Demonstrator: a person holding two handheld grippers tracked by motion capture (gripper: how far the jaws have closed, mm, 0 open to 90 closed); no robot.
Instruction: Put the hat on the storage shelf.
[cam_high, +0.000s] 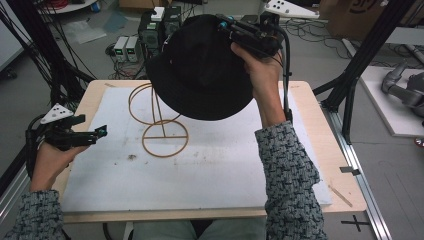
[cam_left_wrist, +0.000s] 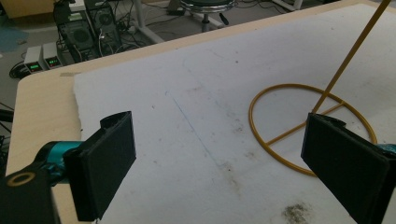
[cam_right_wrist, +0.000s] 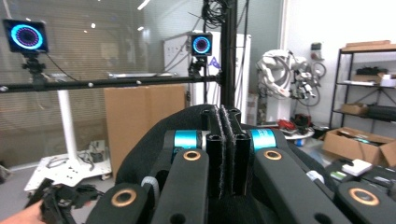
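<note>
Hat: black bucket hat (cam_high: 200, 70), held up in the air over the far half of the table (cam_high: 320, 150), at about 12 o'clock from the table's middle and just above the wire stand (cam_high: 160, 117).
Hat handling: judged light and soft; the fabric sags and the brim droops, so it will flop and swing instead of keeping its shape. Not fragile, not slippery against the padded jaws.
Where to take hold: the brim edge or a pinch of crown fabric looks best; a thin fold is enough, as the grip seen now suggests.
Right gripper (cam_high: 235, 31): clenched on the hat at its 1 o'clock edge; in the right gripper view (cam_right_wrist: 226, 144) the jaws stand pressed together with black fabric between and around them.
Left gripper (cam_high: 100, 132): released, jaws wide apart with nothing between them, low at the table's 9 o'clock side and pointing toward the stand's ring base (cam_left_wrist: 310, 128).
Stand: thin golden wire, its upper loop tucked under the hat; whether hat and loop touch I cannot tell.
Mat: white foam sheet (cam_high: 225, 170) under the stand, stained in places.
</note>
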